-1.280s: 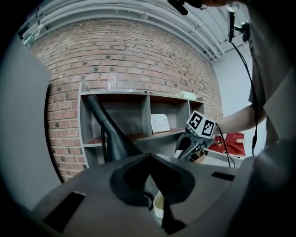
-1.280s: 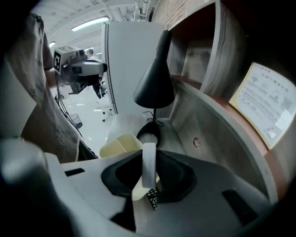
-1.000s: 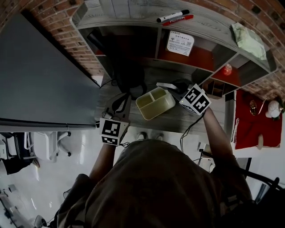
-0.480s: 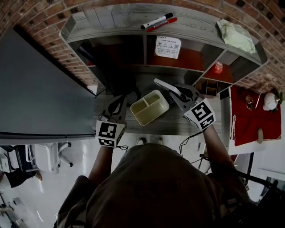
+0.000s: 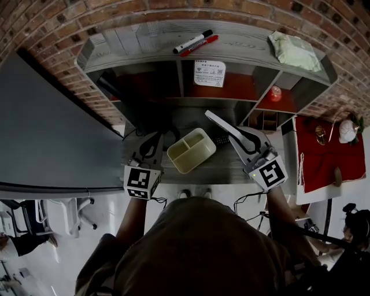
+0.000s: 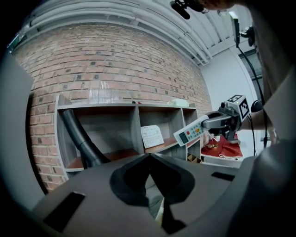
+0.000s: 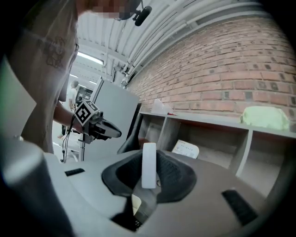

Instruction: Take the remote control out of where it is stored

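Two tools: right tool (image 5: 241,139) clamps remote control (image 5: 222,122), raised since before; left tool (image 5: 155,139) closed, empty.

remote (image 5: 225,125): it is showing white in my right claw (image 5: 243,139), its face carrying a green window and red and orange buttons.
tray (image 5: 191,151): it is looking pale yellow-green.
left cube (image 5: 140,182), right cube (image 5: 270,173): both are wearing black-and-white square patterns.
wall (image 5: 144,8): it is showing red-brown brick with pale joints.
shelf (image 5: 248,43): it is showing grey wood grain.
markers (image 5: 192,41): one is showing white and black, one red.
cloth (image 5: 293,51): it is looking pale green.
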Action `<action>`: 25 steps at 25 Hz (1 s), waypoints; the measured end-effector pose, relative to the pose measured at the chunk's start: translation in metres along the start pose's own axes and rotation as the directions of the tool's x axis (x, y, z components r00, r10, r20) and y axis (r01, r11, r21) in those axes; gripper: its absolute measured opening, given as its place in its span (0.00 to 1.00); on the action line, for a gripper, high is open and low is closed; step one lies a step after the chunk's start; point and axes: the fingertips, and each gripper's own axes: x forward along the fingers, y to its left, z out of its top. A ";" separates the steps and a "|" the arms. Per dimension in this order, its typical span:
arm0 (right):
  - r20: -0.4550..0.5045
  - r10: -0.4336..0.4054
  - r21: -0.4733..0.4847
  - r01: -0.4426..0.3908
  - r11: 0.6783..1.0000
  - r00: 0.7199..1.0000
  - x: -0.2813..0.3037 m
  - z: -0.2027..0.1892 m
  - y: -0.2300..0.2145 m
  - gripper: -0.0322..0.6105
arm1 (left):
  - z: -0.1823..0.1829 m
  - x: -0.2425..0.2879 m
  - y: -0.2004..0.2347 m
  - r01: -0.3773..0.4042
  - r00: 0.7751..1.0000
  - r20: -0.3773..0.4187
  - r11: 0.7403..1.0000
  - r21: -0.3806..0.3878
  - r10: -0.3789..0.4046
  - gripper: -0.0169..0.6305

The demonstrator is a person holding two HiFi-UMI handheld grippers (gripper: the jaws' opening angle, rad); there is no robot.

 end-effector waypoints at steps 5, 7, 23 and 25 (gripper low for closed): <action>0.029 -0.063 0.007 0.062 0.998 0.998 -0.018 0.008 -0.004 0.18 | 0.004 0.002 -0.007 0.020 1.000 0.010 1.000 0.011 -0.021 0.04; 0.027 -0.086 0.022 0.085 0.996 0.996 -0.024 0.008 -0.007 0.18 | 0.005 0.002 -0.009 0.026 1.000 0.007 1.000 0.012 -0.026 0.04; 0.027 -0.211 0.115 0.206 0.972 0.977 -0.073 0.001 -0.003 0.18 | 0.020 -0.005 -0.030 0.067 0.997 0.041 0.997 0.030 -0.068 0.04; 0.022 -0.218 0.117 0.214 0.970 0.976 -0.081 0.001 0.001 0.18 | 0.020 -0.007 -0.033 0.075 0.996 0.042 0.997 0.031 -0.076 0.04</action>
